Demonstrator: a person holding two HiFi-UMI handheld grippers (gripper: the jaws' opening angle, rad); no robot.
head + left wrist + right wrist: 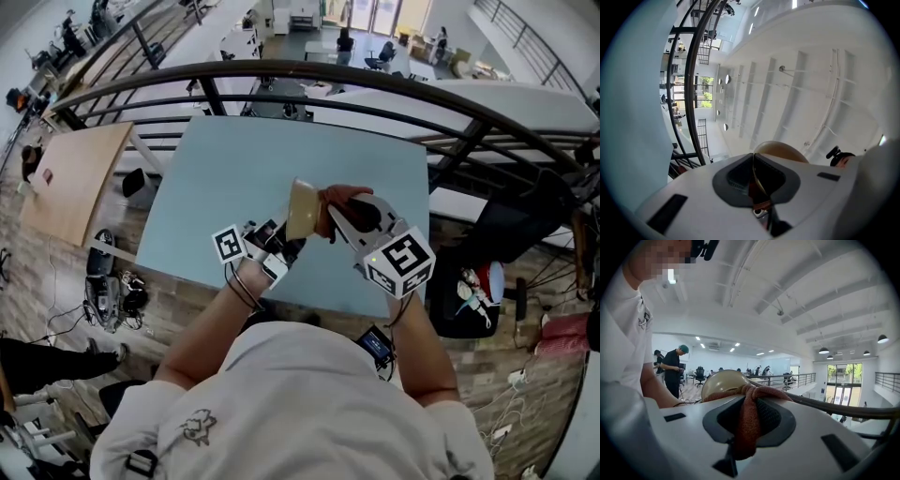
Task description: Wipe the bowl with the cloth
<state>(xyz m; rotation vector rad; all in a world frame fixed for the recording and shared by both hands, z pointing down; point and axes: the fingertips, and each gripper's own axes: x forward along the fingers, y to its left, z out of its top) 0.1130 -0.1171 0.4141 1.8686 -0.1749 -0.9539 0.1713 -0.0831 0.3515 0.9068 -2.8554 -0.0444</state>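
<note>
A tan bowl [302, 210] is held up on its side above the light blue table [234, 169]. My left gripper [286, 246] is shut on the bowl's rim; in the left gripper view the thin rim [758, 176] runs between the jaws and the bowl [780, 151] rises beyond them. My right gripper [339, 225] is shut on a reddish-brown cloth [342, 199], which is bunched against the bowl. In the right gripper view the cloth [749, 416] is pinched between the jaws and drapes over the bowl [723, 381].
A black metal railing [309, 80] curves behind the table, with an office floor below it. A wooden table [70, 178] stands at left, cables and gear [112, 291] lie on the floor, and a black chair [487, 272] sits at right.
</note>
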